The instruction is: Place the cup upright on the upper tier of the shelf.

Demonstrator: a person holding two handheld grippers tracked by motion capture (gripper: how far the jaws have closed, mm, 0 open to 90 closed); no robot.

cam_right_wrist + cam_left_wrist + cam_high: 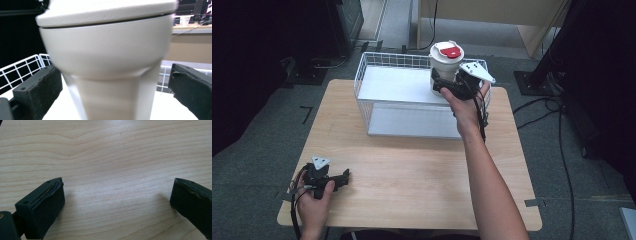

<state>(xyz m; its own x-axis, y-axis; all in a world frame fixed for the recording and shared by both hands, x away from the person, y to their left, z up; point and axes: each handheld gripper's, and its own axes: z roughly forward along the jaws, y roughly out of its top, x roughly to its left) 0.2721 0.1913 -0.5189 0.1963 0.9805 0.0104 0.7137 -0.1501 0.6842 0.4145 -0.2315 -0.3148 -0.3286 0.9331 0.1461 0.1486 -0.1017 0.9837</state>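
Observation:
A cream-white lidded cup [446,62] with a red tab on its lid stands upright at the back right of a white wire basket [362,75]. In the right gripper view the cup's [110,75] body is close up and blurred. My right gripper [443,86] is open, with one jaw on each side of the cup's lower body and a small gap on each side. My left gripper [345,176] lies low over the wooden table [412,170] at the front left. It is open, and the left gripper view has bare wood [115,170] between its jaws.
The basket has a white flat floor [397,85] and sits at the back middle of the table. Dark stands and cables [552,107] lie on the grey floor to the right. A wooden cabinet [492,15] stands behind the table.

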